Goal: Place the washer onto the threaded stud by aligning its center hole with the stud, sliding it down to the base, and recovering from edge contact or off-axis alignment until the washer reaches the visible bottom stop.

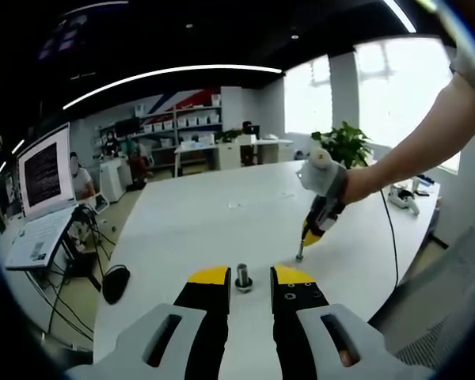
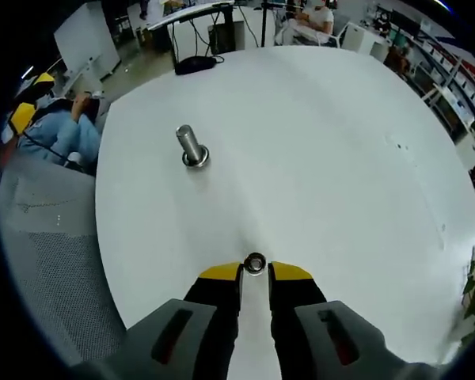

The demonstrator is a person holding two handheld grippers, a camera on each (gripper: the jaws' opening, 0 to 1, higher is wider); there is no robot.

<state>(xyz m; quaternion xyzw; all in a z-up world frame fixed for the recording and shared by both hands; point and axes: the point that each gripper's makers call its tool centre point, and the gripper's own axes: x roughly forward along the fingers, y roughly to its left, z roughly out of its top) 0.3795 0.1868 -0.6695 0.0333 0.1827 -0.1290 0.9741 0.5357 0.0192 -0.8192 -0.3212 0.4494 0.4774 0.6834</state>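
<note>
I see the small round silver metal washer (image 2: 255, 264) lying flat on the white round table (image 2: 324, 150), right at the yellow tips of my right tongs (image 2: 255, 273). Their jaws stand slightly apart beside it, and I cannot tell whether they grip it. The upright silver threaded stud (image 2: 191, 146) on its wide base stands well apart from the washer, up and to the left in the right gripper view. In the left gripper view the stud (image 1: 243, 277) sits between the spread yellow tips of my left tongs (image 1: 243, 277), untouched. The right tongs (image 1: 300, 255) point down at the table nearby.
</note>
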